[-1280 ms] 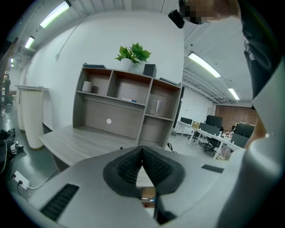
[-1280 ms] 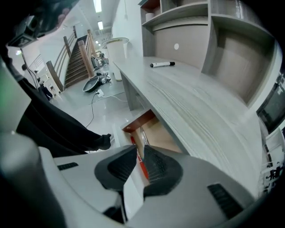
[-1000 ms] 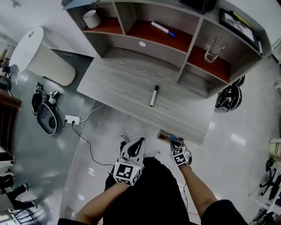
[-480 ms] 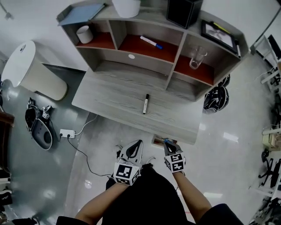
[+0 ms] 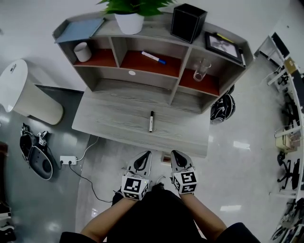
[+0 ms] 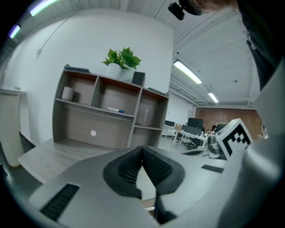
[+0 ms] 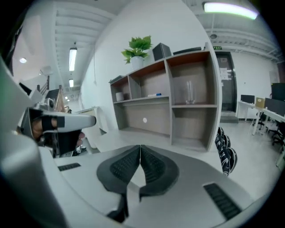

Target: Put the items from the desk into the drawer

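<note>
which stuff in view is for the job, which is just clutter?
Job: black marker on the desk; drawer at its front edge; maybe the blue-capped marker on the shelf.
Lying about: glass, white cup, potted plant, picture frame, helmet, shoes, power strip.

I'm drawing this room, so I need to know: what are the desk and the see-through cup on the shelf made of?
The desk looks like grey wood or a wood-look laminate, matte: streaky grain lines run along its top. The cup looks like clear glass, maybe plastic: the red shelf shows through it.
</note>
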Action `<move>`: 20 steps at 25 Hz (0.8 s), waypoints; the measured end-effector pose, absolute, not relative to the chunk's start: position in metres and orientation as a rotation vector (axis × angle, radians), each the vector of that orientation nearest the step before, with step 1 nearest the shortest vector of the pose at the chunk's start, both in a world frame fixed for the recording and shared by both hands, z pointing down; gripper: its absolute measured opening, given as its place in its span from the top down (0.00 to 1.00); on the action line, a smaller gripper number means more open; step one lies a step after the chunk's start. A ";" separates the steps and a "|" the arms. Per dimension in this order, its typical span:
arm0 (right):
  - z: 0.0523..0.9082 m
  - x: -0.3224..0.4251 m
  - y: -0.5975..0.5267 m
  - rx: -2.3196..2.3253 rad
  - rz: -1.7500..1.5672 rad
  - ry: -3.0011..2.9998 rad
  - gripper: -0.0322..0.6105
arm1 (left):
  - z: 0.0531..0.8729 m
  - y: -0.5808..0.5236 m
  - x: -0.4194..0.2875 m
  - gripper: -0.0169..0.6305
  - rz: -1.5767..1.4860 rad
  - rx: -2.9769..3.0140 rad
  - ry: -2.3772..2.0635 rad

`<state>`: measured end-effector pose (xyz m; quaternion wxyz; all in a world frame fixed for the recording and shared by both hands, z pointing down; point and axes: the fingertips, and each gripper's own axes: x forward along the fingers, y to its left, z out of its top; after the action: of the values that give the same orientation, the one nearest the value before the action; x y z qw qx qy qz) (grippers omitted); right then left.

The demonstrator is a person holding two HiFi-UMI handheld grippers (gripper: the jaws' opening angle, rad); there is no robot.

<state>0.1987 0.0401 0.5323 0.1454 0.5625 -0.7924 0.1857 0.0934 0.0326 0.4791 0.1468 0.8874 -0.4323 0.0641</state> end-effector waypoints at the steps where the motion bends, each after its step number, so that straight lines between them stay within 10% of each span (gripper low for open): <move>1: 0.522 0.194 0.036 1.663 0.516 -2.286 0.92 | 0.476 0.029 0.090 0.97 0.179 2.570 -1.237; 20: 0.500 0.058 -0.003 1.713 0.494 -2.223 0.92 | 0.475 -0.010 -0.019 0.97 0.114 2.636 -1.056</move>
<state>0.0577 -0.0025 0.5001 0.1457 0.5948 -0.7717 0.1716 -0.0191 -0.0099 0.4746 0.1492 0.9172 -0.3673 0.0396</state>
